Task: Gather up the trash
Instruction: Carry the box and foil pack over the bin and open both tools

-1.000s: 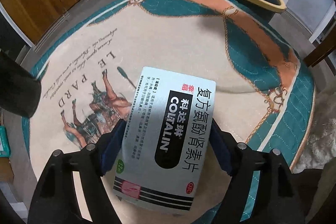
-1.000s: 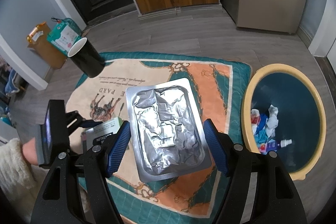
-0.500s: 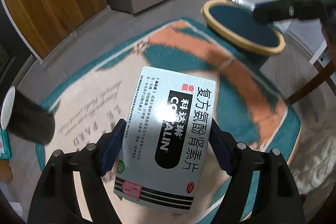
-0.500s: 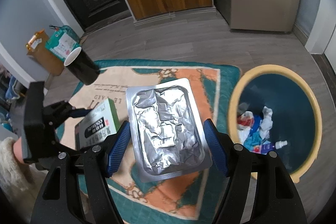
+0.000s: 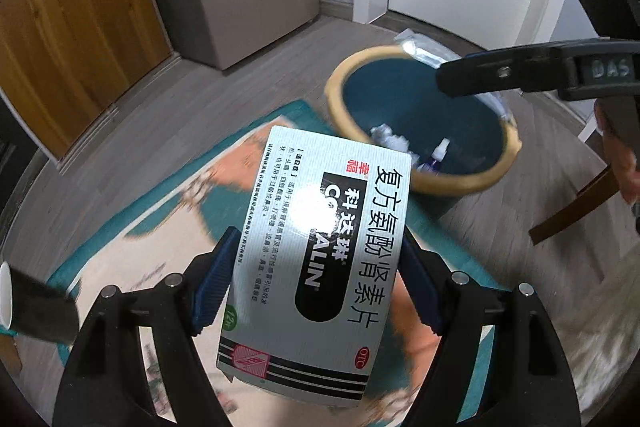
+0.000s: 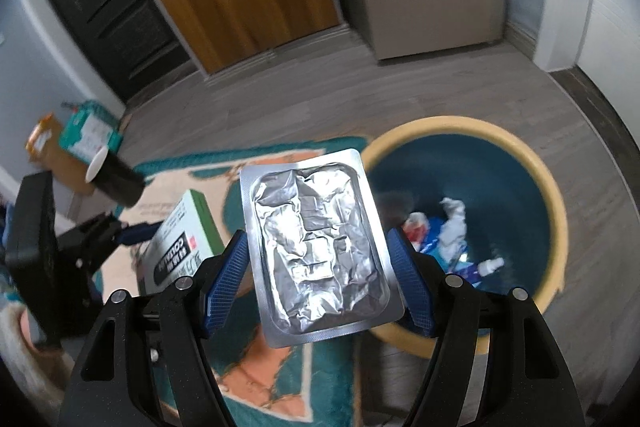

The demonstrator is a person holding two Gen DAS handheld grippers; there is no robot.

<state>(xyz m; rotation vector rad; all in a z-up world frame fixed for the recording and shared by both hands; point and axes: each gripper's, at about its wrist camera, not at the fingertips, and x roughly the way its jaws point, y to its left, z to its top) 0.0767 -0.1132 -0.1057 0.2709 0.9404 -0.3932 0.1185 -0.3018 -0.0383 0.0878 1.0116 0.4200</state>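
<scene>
Between the blue pads of the left gripper point(image 5: 316, 283) a silver Coltalin medicine box point(image 5: 320, 267) is clamped by its long edges, and ahead of and beyond those jaws stands the yellow-rimmed blue bin point(image 5: 420, 183) with crumpled paper and a small bottle already in it. The right gripper point(image 6: 320, 283) likewise grips a used foil blister pack point(image 6: 320, 247) edge to edge, with the bin point(image 6: 556, 227) just ahead and to the right of its jaws. Both pieces look to be in the carry-to-bin step; next, each gripper needs to be brought over the bin's mouth and its jaws parted so the item drops inside rather than onto the patterned rug point(image 6: 280, 387).
</scene>
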